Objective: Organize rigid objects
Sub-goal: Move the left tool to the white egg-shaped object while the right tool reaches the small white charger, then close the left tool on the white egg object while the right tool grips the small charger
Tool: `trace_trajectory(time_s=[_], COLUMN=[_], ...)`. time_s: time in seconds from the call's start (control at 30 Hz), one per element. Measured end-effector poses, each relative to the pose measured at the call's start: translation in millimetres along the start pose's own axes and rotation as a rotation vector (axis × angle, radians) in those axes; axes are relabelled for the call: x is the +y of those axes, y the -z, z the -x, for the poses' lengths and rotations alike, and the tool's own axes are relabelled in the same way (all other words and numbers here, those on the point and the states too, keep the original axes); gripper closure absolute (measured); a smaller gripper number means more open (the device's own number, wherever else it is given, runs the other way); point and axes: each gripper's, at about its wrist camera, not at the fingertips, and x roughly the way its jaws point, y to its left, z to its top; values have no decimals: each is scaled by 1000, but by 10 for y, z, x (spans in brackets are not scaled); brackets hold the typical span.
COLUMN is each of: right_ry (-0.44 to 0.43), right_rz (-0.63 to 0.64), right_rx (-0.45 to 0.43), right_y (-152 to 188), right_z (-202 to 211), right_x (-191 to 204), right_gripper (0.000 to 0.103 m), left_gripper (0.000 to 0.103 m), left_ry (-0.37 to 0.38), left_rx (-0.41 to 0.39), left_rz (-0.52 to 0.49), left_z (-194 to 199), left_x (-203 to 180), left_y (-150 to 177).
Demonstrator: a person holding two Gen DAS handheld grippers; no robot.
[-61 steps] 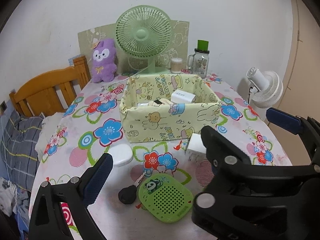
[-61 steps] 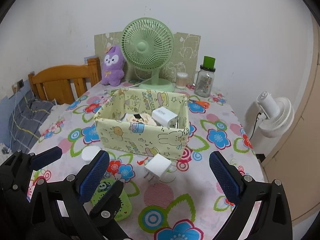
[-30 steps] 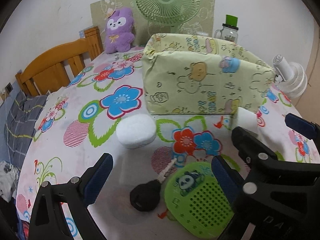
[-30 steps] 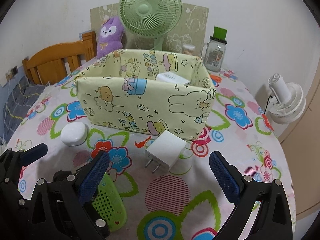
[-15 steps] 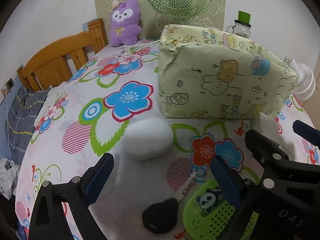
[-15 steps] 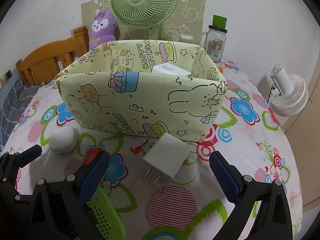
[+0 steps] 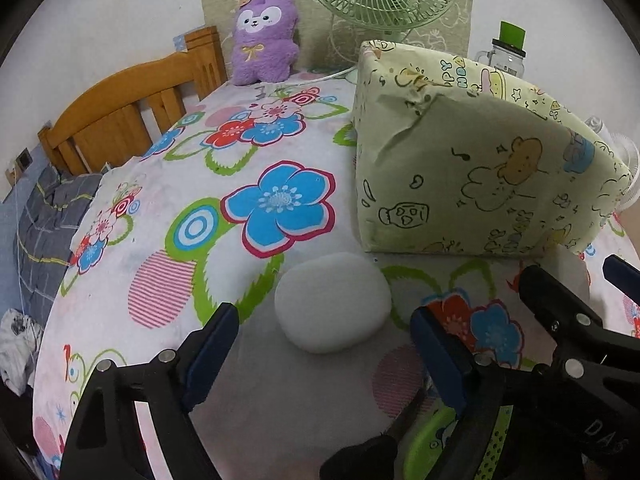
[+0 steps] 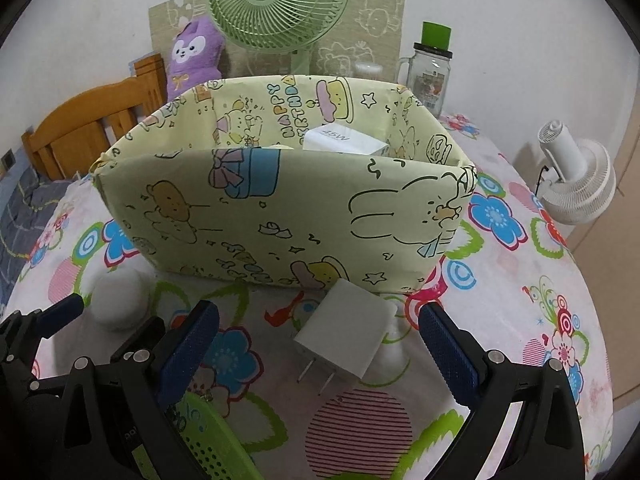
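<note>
A white rounded case [image 7: 333, 303] lies on the flowered tablecloth just ahead of my open left gripper [image 7: 325, 344], between its blue pads. It also shows in the right wrist view [image 8: 117, 297]. A white plug charger [image 8: 346, 334] lies prongs toward me between the open fingers of my right gripper [image 8: 316, 354]. The yellow cartoon-print box [image 8: 280, 216] stands behind both and holds a white 45W box [image 8: 344, 141]. A green perforated gadget [image 8: 208, 436] and a black key [image 7: 360, 458] lie low near the grippers.
A green fan [image 8: 278, 8], a purple plush [image 7: 264, 36] and a jar with a green lid [image 8: 430, 68] stand at the back. A wooden chair [image 7: 128, 112] is at the left; a white fan [image 8: 576, 184] is off the table's right edge.
Both grippers have moved down and forward toward the table. The white case now sits between the left fingers and the charger between the right fingers. Both stay open.
</note>
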Motion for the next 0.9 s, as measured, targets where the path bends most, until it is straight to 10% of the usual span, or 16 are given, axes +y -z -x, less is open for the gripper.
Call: trace_trajectory(time_s=[0.37, 0.9], right_ry=[15, 26], right_rz=[-42, -60], right_rx=[0, 34], right_y=[-58, 13], right_z=[-39, -83], right_x=[-58, -198], right_gripper=[2, 2], left_gripper=[45, 46], left_ry=[58, 89], left_rx=[-2, -2], left_rz=[-10, -55], left_z=[-39, 60], left_x=[3, -257], left_y=[-89, -4])
